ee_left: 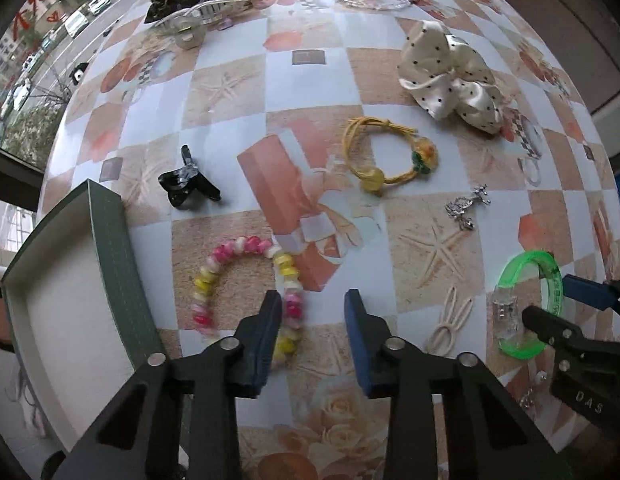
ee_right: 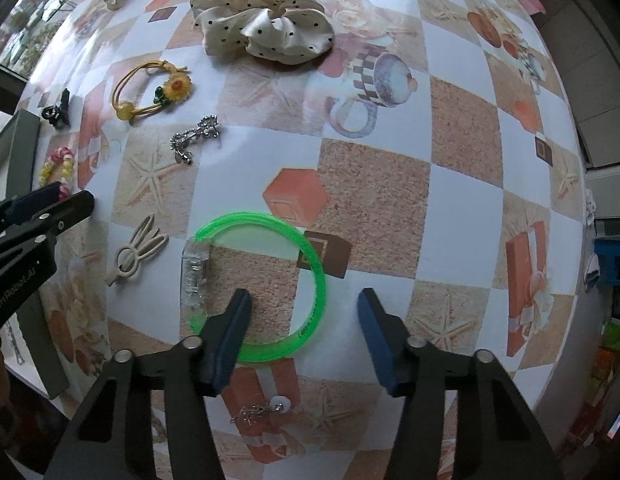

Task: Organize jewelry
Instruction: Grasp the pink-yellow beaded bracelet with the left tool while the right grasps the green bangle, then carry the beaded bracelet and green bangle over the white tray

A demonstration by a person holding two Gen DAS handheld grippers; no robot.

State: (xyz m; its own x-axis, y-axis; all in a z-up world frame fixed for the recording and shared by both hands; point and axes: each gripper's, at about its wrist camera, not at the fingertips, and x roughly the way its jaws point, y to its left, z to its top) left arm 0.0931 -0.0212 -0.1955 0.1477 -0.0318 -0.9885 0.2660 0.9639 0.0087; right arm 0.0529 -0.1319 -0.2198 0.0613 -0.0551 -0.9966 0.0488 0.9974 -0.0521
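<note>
The left gripper [ee_left: 313, 312] is held apart over the table [ee_left: 246, 80], one finger overlapping the bead bracelet [ee_left: 246, 280] beside the box [ee_left: 122, 240] at the left edge. The right gripper [ee_right: 304, 316] (also apart) is set astride the green bangle's [ee_right: 315, 272] rim, unclamped.

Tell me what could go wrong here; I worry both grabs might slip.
1. The left gripper has only the edge of the pink and yellow bead bracelet between its fingers; the stretchy loop may slide out.
2. The right gripper straddles the thin rim of the green bangle; closing could make it tip or skid.
3. The rabbit-ear clip lies near both grippers and could get knocked.
</note>
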